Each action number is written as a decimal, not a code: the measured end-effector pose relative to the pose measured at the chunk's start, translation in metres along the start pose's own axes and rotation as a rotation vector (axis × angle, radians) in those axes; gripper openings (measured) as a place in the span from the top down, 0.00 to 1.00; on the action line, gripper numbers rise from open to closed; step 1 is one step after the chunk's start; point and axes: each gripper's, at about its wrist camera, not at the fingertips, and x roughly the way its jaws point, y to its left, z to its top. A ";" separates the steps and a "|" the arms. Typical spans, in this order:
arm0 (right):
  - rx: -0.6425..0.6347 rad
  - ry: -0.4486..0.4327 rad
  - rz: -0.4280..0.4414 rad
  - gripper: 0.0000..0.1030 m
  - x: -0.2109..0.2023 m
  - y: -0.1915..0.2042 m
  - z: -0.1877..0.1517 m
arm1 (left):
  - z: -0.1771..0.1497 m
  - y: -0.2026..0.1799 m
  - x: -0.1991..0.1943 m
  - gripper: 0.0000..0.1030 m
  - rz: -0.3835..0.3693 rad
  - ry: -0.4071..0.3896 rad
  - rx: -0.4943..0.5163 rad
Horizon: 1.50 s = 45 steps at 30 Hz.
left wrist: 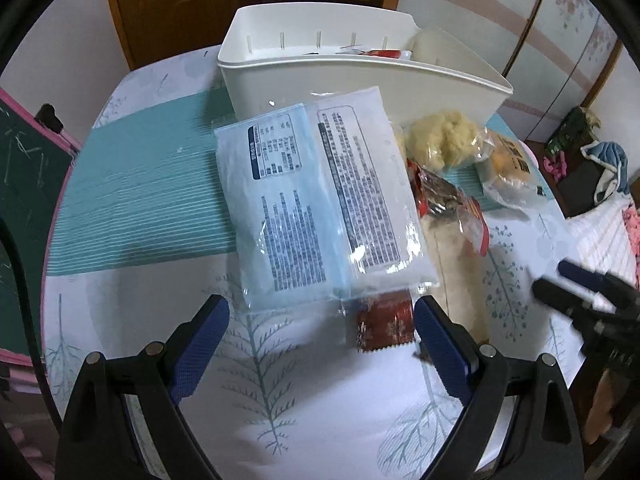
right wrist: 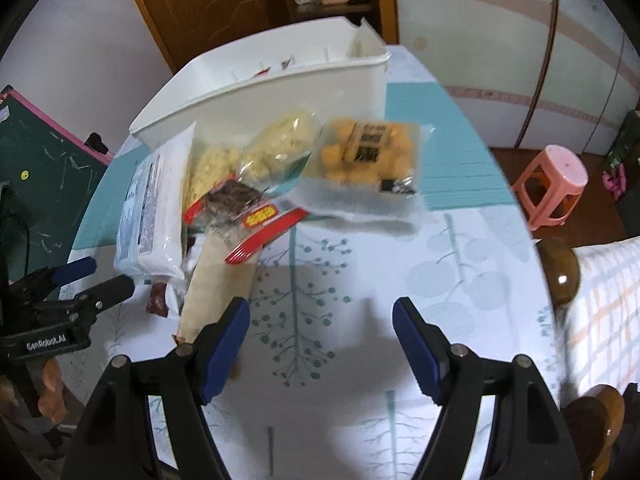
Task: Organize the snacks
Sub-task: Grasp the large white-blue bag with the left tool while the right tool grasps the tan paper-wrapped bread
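A white bin (left wrist: 360, 80) stands at the back of the table, also in the right wrist view (right wrist: 280, 92), with a few packets inside. In front of it lie snacks: a large white and blue packet (left wrist: 320, 200) (right wrist: 152, 208), a small dark red packet (left wrist: 384, 324), a red-edged packet (left wrist: 444, 200) (right wrist: 248, 212), pale yellow puffs (left wrist: 444, 138) (right wrist: 276, 152), an orange snack bag (left wrist: 508, 164) (right wrist: 368, 152) and a beige roll (right wrist: 216, 280). My left gripper (left wrist: 322, 320) is open, just before the large packet. My right gripper (right wrist: 322, 320) is open over bare cloth.
The table has a white and teal tree-print cloth (right wrist: 320, 264). A green chalkboard (left wrist: 24, 184) stands at the left. A pink stool (right wrist: 552, 184) and a bed (right wrist: 600, 304) are at the right. A wooden door (right wrist: 208, 4) is behind the table.
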 end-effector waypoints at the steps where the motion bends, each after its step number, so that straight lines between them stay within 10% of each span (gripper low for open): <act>1: -0.004 0.012 0.018 0.28 0.004 0.003 0.000 | 0.003 0.001 0.001 0.10 -0.006 0.001 -0.010; 11: -0.070 0.087 0.076 0.26 0.040 0.049 -0.002 | 0.046 0.002 0.022 0.10 -0.034 0.048 -0.085; 28: -0.243 0.068 -0.033 0.32 0.049 0.112 -0.009 | 0.071 -0.024 0.057 0.00 0.170 0.071 -0.002; 45: -0.155 0.067 0.045 0.43 0.020 0.066 -0.030 | 0.062 0.021 0.064 0.09 0.050 0.126 -0.076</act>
